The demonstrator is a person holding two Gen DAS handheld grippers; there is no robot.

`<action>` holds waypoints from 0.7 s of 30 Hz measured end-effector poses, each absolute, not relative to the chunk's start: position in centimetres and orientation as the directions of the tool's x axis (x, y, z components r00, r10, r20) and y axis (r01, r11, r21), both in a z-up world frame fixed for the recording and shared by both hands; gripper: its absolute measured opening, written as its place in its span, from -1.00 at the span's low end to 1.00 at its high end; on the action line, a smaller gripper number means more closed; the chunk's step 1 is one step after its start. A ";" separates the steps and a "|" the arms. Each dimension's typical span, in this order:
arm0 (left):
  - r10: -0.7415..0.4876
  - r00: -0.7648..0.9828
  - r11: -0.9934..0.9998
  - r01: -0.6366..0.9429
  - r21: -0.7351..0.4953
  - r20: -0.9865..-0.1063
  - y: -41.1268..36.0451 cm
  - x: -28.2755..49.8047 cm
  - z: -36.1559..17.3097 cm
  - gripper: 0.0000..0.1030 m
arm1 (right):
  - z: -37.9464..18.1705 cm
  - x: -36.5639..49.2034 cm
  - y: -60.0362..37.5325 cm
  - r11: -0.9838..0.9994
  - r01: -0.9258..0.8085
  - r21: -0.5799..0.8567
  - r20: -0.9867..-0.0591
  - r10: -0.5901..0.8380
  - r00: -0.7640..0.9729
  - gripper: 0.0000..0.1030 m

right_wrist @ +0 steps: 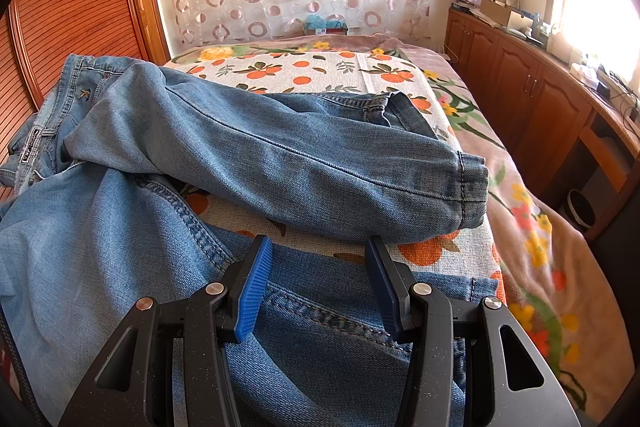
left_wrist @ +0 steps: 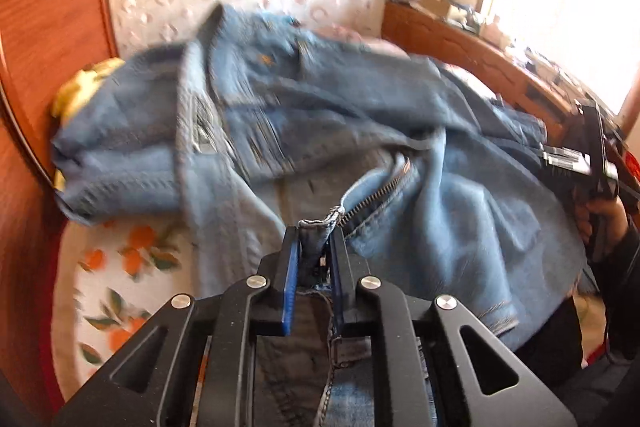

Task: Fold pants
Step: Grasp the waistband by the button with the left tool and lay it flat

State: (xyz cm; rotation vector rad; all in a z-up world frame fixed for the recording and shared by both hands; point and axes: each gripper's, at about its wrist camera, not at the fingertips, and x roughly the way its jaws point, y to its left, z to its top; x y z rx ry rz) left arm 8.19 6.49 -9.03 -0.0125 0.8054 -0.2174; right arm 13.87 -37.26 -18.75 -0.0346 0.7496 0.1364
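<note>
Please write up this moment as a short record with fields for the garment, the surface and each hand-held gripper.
garment: blue jeans, rumpled, one leg lying across the other, zipper open
surface: bed with an orange-print cloth under the jeans
left hand-held gripper: closed on the denim edge by the zipper
right hand-held gripper: open over a jeans leg, pads not pressing on it
fold: not yet done

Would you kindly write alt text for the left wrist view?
The left gripper pinches the jeans at the waistband beside the open zipper. The blurred denim sprawls over a floral bedspread.
</note>
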 end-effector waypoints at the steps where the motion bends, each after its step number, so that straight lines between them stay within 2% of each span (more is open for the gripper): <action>1: -0.186 0.685 0.980 0.179 -0.085 -0.704 6.8 8.4 -8.4 -0.71 | -18.7 13.9 -37.3 0.991 -0.136 0.018 -0.681 0.112 0.724 -0.03; 5: -0.111 0.720 0.989 0.147 -0.006 -0.685 7.6 10.1 -6.5 -0.70 | -18.8 13.8 -37.2 0.990 -0.136 0.019 -0.681 0.113 0.724 -0.03; 12: -0.047 0.719 0.993 0.107 0.043 -0.693 8.5 14.1 -6.6 -0.69 | -18.8 13.8 -37.2 0.990 -0.136 0.020 -0.680 0.114 0.724 -0.03; 16: -0.030 0.668 0.995 0.091 0.042 -0.743 8.7 15.2 -8.9 -0.61 | -18.8 13.8 -37.2 0.991 -0.135 0.024 -0.678 0.115 0.726 -0.03; 21: -0.052 0.676 0.997 0.071 -0.005 -0.735 9.4 14.1 -8.5 -0.43 | -18.8 13.8 -37.3 0.991 -0.135 0.023 -0.678 0.114 0.726 -0.03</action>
